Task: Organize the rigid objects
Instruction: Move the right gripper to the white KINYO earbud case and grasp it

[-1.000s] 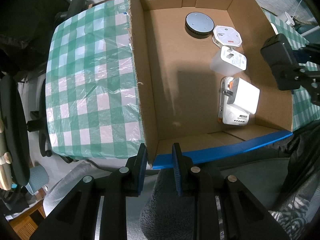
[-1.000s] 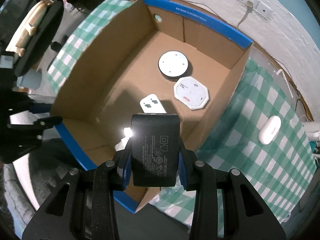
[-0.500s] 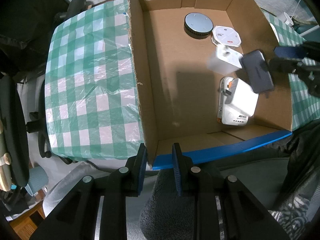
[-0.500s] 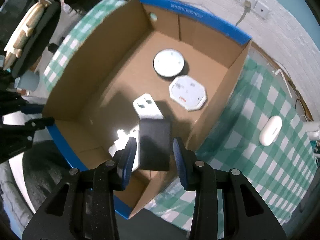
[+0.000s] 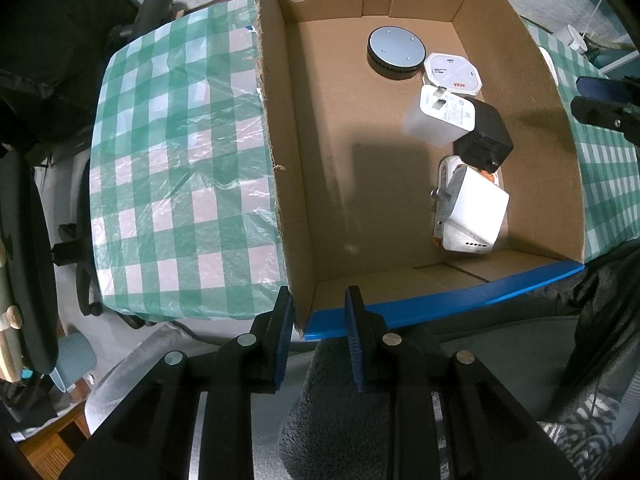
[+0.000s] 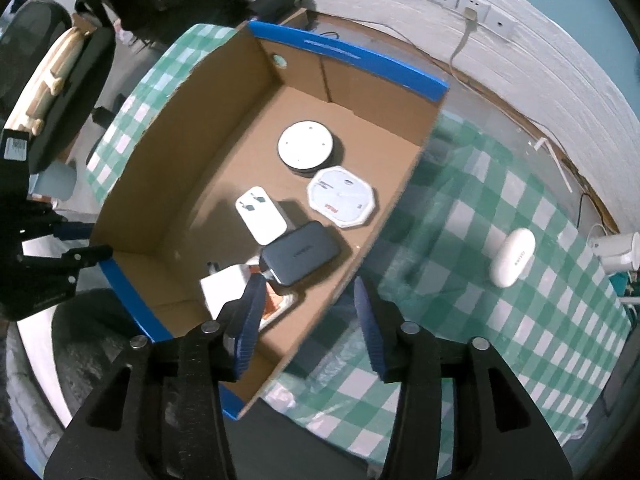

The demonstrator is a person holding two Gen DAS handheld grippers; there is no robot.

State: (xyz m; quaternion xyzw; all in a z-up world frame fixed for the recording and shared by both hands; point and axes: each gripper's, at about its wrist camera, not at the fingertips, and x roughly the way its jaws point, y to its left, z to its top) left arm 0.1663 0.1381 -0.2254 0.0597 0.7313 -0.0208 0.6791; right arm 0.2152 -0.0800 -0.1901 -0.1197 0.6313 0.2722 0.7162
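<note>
box: cardboard box (image 5: 400, 200) on checked tablecloth (image 5: 168, 168), blue-taped rims near + far
R grip: right gripper (image 6: 310, 316) over box's right wall – jaws have just been opening, now spread w/ nothing between
change: black adapter (image 6: 300, 254) was pinched 1 s ago, now dropped – lies inside by right wall, leaning on white charger (image 6: 260, 220) and the white/orange device (image 5: 468, 216) nearer the front rim
L grip: left gripper (image 5: 316, 340) fingers narrow gap, straddling box's near-left corner, hasn't moved; can't tell if pads press the cardboard
also in box: round puck (image 5: 396, 52), octagonal white disc (image 5: 452, 74) toward far-right corner
meaning: one more item stowed; R hand free
left out: white oval case (image 6: 512, 256) on cloth, well right of box – prob next pick
</note>
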